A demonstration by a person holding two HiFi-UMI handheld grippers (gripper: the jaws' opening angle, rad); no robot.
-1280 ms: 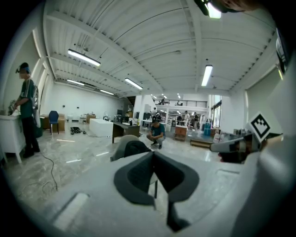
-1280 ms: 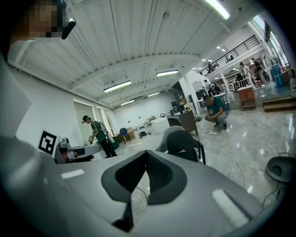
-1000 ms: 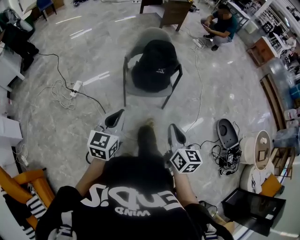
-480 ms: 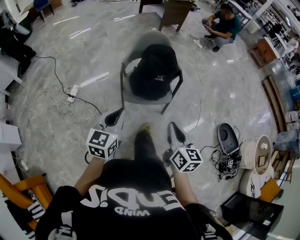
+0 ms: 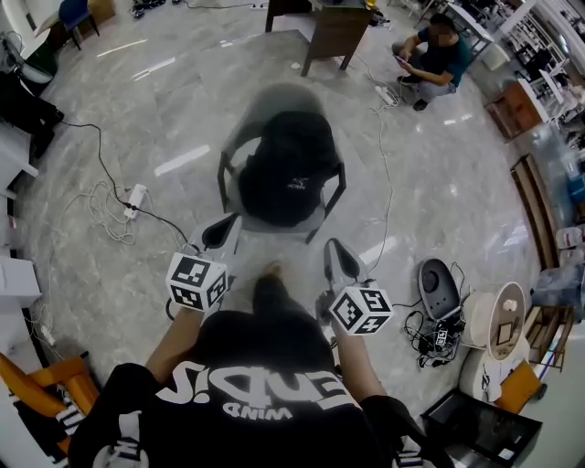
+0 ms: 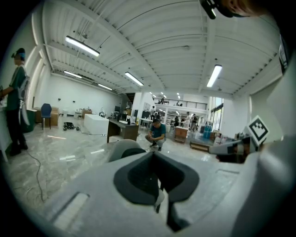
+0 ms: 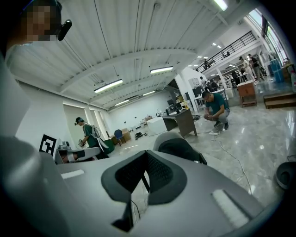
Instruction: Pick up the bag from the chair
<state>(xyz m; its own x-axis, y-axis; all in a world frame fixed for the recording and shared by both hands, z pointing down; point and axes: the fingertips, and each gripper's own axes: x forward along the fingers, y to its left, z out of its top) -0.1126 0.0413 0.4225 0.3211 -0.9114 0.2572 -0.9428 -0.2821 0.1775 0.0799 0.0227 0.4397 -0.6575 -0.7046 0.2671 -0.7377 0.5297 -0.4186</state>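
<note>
Two hand-held grey plastic grippers, each with a cube of square black-and-white markers, pointed forward over a glossy grey marble floor (image 5: 183,91). The left gripper (image 5: 222,232) had its jaws pressed together with nothing between them, as its own view showed (image 6: 155,178). The right gripper (image 5: 338,260) likewise had its dark pads meeting along a thin line, empty (image 7: 145,178).

Ahead of both grippers stood a grey shell chair with a dark metal frame and armrests (image 5: 222,178). On its seat sat a black, rounded, soft fabric bag (image 5: 291,169). The bag filled most of the seat between the armrests and leaned back against the curved backrest. Its surface looked plain and matt, bulging like a packed backpack, with a small white logo (image 5: 294,185) low on its front. Neither gripper touched the bag or the chair; both stayed on the near side of it. The chair and bag appeared slightly blurred in the head view. From the right gripper view the bag (image 7: 178,149) showed as a dark mound inside the pale shell.

Beyond the chair stood a brown wooden desk (image 5: 334,27), and a person in a teal shirt (image 5: 439,50) crouched near it. A white power strip with tangled cables (image 5: 135,195) lay on the floor to the left, well apart from the chair.
</note>
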